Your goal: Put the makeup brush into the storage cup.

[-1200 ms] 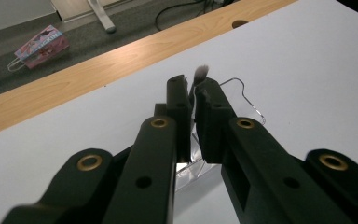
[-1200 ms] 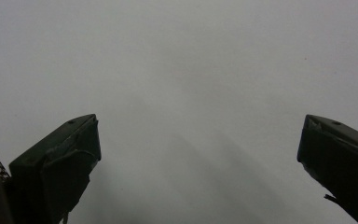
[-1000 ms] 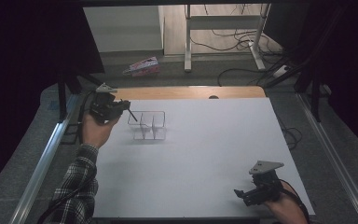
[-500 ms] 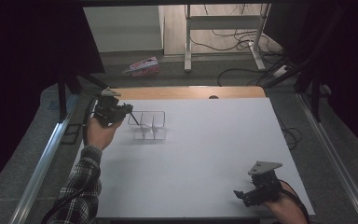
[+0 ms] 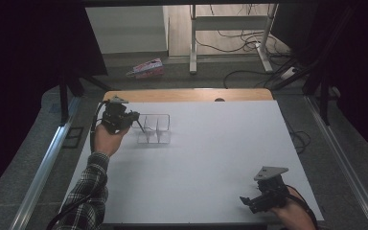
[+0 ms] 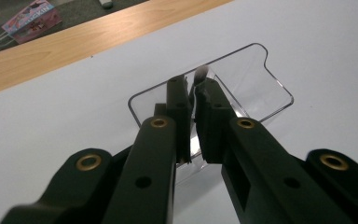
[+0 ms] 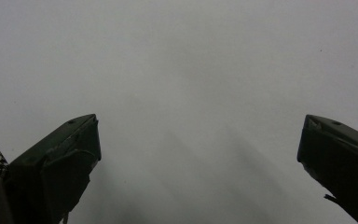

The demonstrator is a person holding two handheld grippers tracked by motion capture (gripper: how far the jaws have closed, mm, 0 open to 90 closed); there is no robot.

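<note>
A clear plastic divided organizer (image 5: 157, 129) stands on the white table (image 5: 211, 143) at the far left. My left gripper (image 5: 141, 127) reaches into it from the left. In the left gripper view the jaws of the left gripper (image 6: 193, 85) are pressed together on the thin near wall of the organizer (image 6: 256, 88). My right gripper (image 5: 247, 202) rests near the table's front right edge, pointing left. In the right gripper view the right gripper (image 7: 198, 135) stands wide open over bare white tabletop, nothing between its fingers.
A wooden strip (image 5: 187, 95) borders the table's far edge. Beyond it a pink packet (image 5: 146, 68) lies on the floor, with cables and a desk frame (image 5: 230, 28) behind. Metal rails run along both sides of the table.
My left hand has shifted slightly nearer and to the right at the organizer's left wall. The organizer stays in place. The right gripper has not moved.
</note>
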